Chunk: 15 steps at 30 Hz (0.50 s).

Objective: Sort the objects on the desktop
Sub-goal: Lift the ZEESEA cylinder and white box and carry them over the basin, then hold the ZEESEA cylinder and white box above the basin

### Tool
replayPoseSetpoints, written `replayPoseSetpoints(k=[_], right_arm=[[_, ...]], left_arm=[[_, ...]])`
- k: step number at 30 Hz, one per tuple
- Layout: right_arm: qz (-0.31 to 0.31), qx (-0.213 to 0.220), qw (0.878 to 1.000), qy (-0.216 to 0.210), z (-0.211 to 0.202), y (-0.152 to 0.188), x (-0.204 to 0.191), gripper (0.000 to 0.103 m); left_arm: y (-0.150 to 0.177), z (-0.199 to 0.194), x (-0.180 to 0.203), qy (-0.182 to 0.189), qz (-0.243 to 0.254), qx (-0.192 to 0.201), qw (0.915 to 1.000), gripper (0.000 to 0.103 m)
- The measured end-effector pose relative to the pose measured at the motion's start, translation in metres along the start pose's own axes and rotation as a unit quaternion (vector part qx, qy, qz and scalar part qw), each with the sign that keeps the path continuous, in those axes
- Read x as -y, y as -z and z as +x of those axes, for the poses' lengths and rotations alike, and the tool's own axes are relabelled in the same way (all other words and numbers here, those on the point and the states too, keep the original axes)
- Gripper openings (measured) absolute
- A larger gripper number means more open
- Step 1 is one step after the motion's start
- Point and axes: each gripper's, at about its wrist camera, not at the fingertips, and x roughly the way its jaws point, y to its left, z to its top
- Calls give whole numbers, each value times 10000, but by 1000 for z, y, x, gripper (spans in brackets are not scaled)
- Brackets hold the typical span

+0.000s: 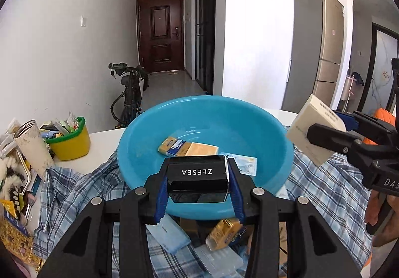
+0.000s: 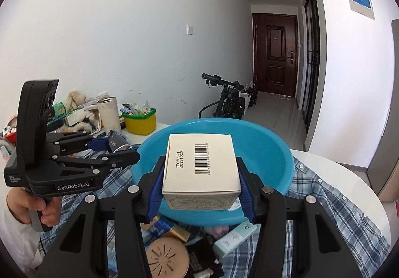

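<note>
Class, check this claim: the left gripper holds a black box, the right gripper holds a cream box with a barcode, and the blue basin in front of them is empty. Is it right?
Not quite. The blue basin is not empty: the left wrist view shows a yellow packet lying inside. The left gripper does hold the black box, and the right gripper the cream box.

Brown door (image 1: pixel 160 32), scooter (image 1: pixel 129 93) in hall, fridge (image 1: pixel 316 51) at rt.

Glossy plastic basin (image 1: pixel 207 113); matt cardboard box (image 2: pixel 202 165); checked cloth (image 1: pixel 324 185).
</note>
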Motion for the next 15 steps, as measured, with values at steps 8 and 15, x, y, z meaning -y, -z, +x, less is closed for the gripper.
replayPoseSetpoints(k=[8,15], right_arm=[[140,-56,9999,-33,40,-1,14,50],[259,-112,9996,-7,63,8,21,50]], left_arm=[[-7,45,-11,-57,-27,-144,9999,44],[3,71,-18,-73,-5,-240,9997,44]])
